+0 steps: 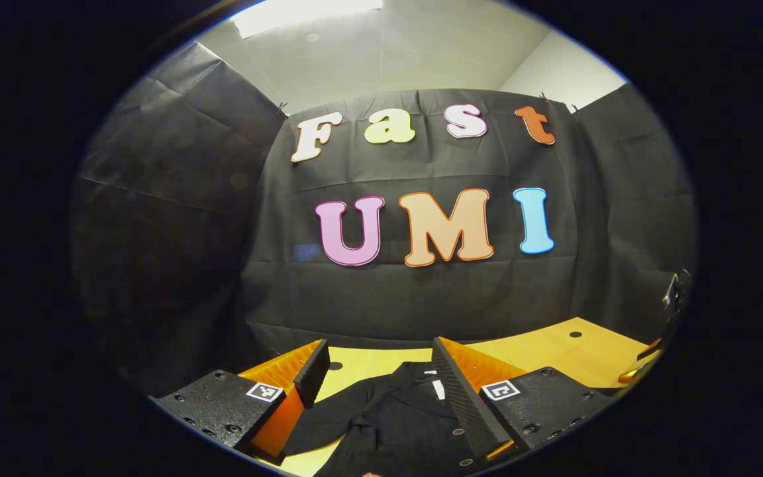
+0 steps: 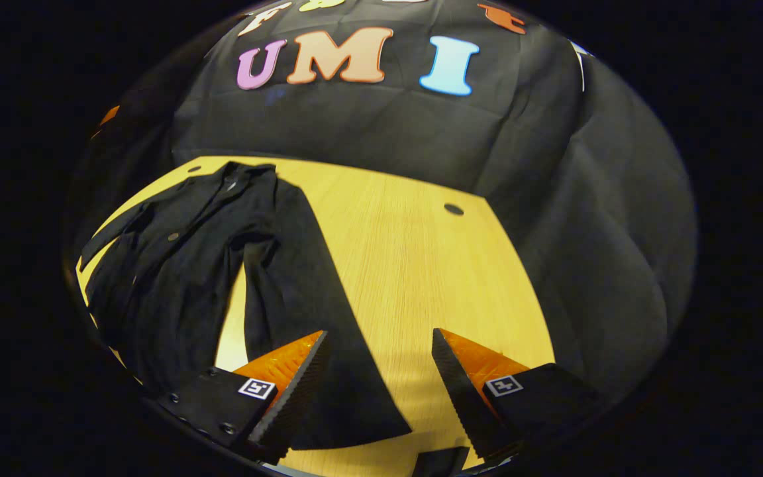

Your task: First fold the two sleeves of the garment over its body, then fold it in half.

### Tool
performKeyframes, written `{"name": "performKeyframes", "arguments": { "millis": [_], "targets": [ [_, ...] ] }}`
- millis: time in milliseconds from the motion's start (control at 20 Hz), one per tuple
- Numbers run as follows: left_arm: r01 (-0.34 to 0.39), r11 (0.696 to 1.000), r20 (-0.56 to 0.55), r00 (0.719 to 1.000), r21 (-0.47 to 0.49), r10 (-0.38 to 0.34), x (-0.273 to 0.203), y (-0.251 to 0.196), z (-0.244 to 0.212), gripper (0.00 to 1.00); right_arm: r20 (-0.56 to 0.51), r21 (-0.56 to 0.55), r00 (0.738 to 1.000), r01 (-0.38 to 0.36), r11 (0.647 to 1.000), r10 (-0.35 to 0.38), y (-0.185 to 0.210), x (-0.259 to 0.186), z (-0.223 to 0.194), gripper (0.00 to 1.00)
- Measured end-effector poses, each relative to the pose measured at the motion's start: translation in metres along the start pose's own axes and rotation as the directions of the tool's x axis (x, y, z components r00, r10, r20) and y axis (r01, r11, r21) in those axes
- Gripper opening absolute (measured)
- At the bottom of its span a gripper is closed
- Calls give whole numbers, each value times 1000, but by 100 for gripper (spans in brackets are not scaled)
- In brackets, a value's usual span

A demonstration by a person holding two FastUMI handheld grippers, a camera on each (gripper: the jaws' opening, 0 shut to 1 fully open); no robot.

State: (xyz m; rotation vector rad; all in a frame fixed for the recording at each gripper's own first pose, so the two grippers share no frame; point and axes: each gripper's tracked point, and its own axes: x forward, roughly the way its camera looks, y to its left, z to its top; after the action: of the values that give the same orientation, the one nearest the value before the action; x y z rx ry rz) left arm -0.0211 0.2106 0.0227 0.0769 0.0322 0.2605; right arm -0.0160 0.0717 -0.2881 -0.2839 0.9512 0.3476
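A black buttoned shirt (image 2: pixel 176 265) lies flat on the yellow wooden table (image 2: pixel 408 265), collar toward the back wall. One long sleeve (image 2: pixel 315 298) stretches out from the body toward my right gripper (image 2: pixel 378 361), which hovers open above the sleeve's end, one finger over the cloth and the other over bare wood. In the left gripper view the shirt's collar and front (image 1: pixel 395 411) lie below and between the fingers of my left gripper (image 1: pixel 378 371), which is open and holds nothing.
The tabletop (image 1: pixel 554 351) has small round holes (image 2: pixel 453 209) near its far edge. Black cloth walls close in the booth on three sides. An orange and black object (image 1: pixel 646 361) shows at the table's right edge in the left gripper view.
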Motion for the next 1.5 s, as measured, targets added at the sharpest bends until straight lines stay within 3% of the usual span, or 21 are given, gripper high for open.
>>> {"name": "performKeyframes", "arguments": {
  "millis": [250,600,800,900,1000,1050,1100,1250,1500],
  "targets": [
    [-5,1000,-15,1000,1,5,-3,-18,-6,94,-165,-13,985,-57,998,54,-1,10,-52,99],
    [28,999,-33,999,-17,-29,3,-61,-13,94,-246,53,955,-159,986,167,13,13,-85,98],
    [58,998,-18,998,-8,-58,4,-81,-8,94,-213,92,958,-174,981,190,23,14,-83,73],
    [84,996,-22,996,-24,-84,9,-92,-11,92,-199,87,958,-192,978,206,31,14,-82,46],
    [128,992,-34,991,-16,-129,17,-104,-13,91,-178,96,968,-160,983,175,33,13,-83,15],
    [145,989,-33,989,-5,-145,22,-107,-12,94,-176,112,972,-140,984,159,33,11,-84,9],
    [165,986,-30,986,-1,-165,27,-109,-10,94,-173,145,972,-135,980,159,37,10,-86,4],
    [216,976,-7,976,21,-216,31,-112,0,92,-168,245,977,-84,966,128,42,9,-83,3],
    [252,968,-1,968,21,-252,32,-98,-1,94,-93,297,993,-46,954,77,42,-8,-52,3]
  ]
}}
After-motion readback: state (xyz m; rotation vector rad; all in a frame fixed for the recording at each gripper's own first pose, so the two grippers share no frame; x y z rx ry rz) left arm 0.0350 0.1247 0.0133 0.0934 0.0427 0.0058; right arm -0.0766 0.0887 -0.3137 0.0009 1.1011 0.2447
